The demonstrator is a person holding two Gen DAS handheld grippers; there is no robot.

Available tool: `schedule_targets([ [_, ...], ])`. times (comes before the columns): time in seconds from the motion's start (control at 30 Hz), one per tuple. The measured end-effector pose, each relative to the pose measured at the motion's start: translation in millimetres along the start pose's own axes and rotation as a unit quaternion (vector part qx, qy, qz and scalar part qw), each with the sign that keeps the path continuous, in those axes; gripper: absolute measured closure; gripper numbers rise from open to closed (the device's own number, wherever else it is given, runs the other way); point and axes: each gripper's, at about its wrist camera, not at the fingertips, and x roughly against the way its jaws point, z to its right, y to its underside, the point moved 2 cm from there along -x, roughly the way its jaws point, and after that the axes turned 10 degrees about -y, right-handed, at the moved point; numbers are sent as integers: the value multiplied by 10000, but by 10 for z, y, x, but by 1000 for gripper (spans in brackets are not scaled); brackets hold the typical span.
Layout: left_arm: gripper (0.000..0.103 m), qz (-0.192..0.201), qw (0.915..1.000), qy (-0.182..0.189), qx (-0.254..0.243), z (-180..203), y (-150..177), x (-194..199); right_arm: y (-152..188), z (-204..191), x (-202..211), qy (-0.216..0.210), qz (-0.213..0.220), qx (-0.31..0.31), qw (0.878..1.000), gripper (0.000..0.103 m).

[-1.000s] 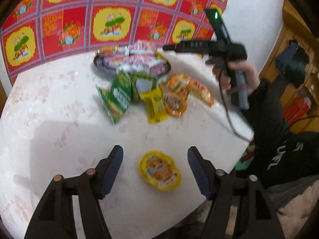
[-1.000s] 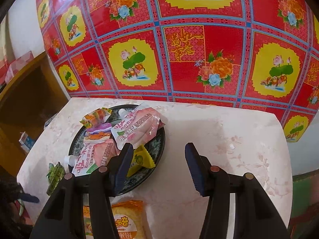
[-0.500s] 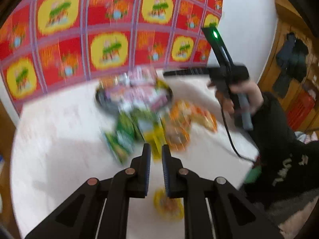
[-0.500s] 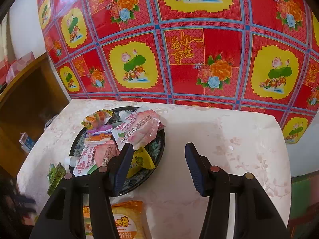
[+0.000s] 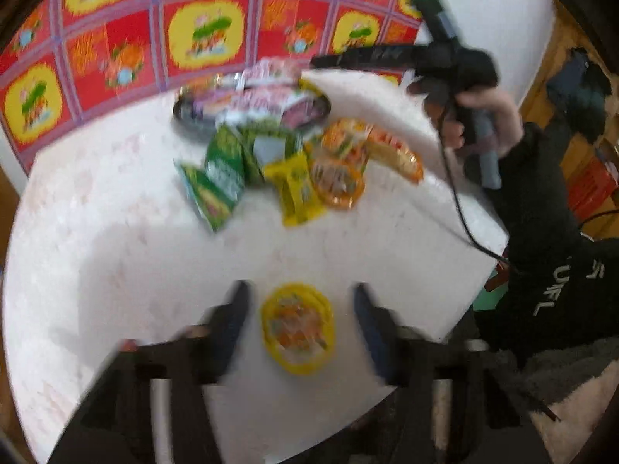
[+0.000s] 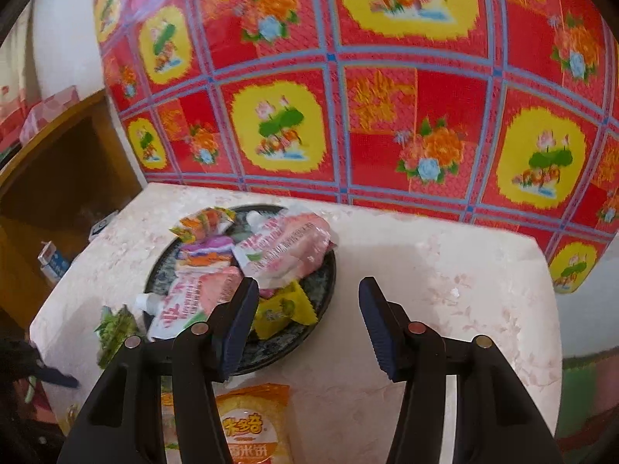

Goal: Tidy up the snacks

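A round yellow jelly cup (image 5: 297, 328) lies on the white marble table (image 5: 96, 232) near its front edge. My left gripper (image 5: 300, 311) is open, its blurred fingers on either side of the cup and above it. A dark plate (image 5: 185, 114) at the back holds pink and purple packets. Green packets (image 5: 216, 178), a yellow packet (image 5: 296, 189) and orange snacks (image 5: 338, 181) lie in front of it. My right gripper (image 6: 307, 323) is open and empty, above the plate's (image 6: 323, 290) right edge; it also shows in the left wrist view (image 5: 445, 58).
A red and yellow floral cloth (image 6: 387, 96) hangs behind the table. An orange rice-cracker packet (image 6: 251, 425) lies below my right gripper. A wooden shelf (image 6: 58, 178) stands at the left. The person's dark sleeve (image 5: 541, 232) is at the table's right edge.
My left gripper was shut half a second ago and is open again around the yellow cup, with the view swinging down. My right gripper has kept still, open over the plate.
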Motion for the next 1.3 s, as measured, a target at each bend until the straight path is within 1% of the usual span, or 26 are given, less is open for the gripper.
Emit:
schedule_targets([
  [0.03, 71, 26, 9999, -81, 59, -5, 15, 4, -3, -20, 43, -37, 70, 56, 10000, 48],
  [0.1, 72, 45, 9998, -61, 173, -28, 46, 9, 32, -76, 151, -102, 152, 181, 9997, 48],
  [0.2, 74, 127, 9998, -88, 125, -15, 81, 36, 175, -192, 267, -387, 0, 263, 9989, 48],
  [0.23, 75, 146, 9998, -71, 130, -12, 89, 43, 251, -262, 292, -400, -99, 361, 9985, 48],
  [0.33, 75, 458, 9988, -127, 146, 4, 32, 153, 441, -422, 310, -293, -258, 651, 9971, 48],
  [0.43, 75, 772, 9966, -272, 3, 8, -175, 278, 637, -553, 302, -290, -396, 801, 9956, 48],
  [0.5, 75, 960, 9942, -463, -173, 3, -381, 320, 738, -630, 324, -256, -386, 945, 9944, 48],
  [0.6, 75, 1103, 9903, -749, -387, -58, -685, 229, 826, -700, 384, -83, -264, 1161, 9929, 48],
  [0.63, 75, 1131, 9884, -893, -483, -99, -817, 130, 846, -705, 394, -13, -245, 1206, 9924, 48],
  [0.7, 75, 1079, 9868, -1078, -547, -201, -969, -55, 863, -683, 402, 81, -242, 1207, 9924, 48],
  [0.73, 75, 1018, 9874, -1101, -497, -261, -1049, -160, 871, -665, 411, 92, -251, 1171, 9928, 48],
  [0.8, 75, 846, 9920, -899, -274, -416, -1232, -370, 881, -608, 432, 119, -257, 1085, 9937, 48],
  [0.9, 74, 719, 9948, -727, -31, -556, -1367, -562, 907, -510, 439, 162, -284, 971, 9947, 48],
  [1.0, 73, 634, 9957, -660, 123, -629, -1415, -706, 936, -409, 391, 202, -406, 813, 9957, 48],
  [1.13, 73, 527, 9963, -617, 298, -678, -1420, -810, 924, -311, 368, 76, -483, 550, 9973, 48],
  [1.17, 70, 561, 9961, -622, 261, -662, -1418, -807, 922, -295, 357, 33, -510, 504, 9974, 48],
  [1.2, 62, 577, 9961, -626, 243, -651, -1417, -796, 925, -285, 353, 18, -527, 475, 9975, 48],
  [1.23, 56, 627, 9959, -612, 223, -642, -1417, -777, 925, -275, 347, 11, -546, 443, 9975, 47],
  [1.27, 46, 712, 9955, -575, 230, -637, -1421, -740, 925, -266, 343, 9, -563, 411, 9976, 47],
  [1.3, 44, 812, 9948, -551, 253, -635, -1424, -683, 924, -252, 337, 9, -584, 374, 9976, 47],
])
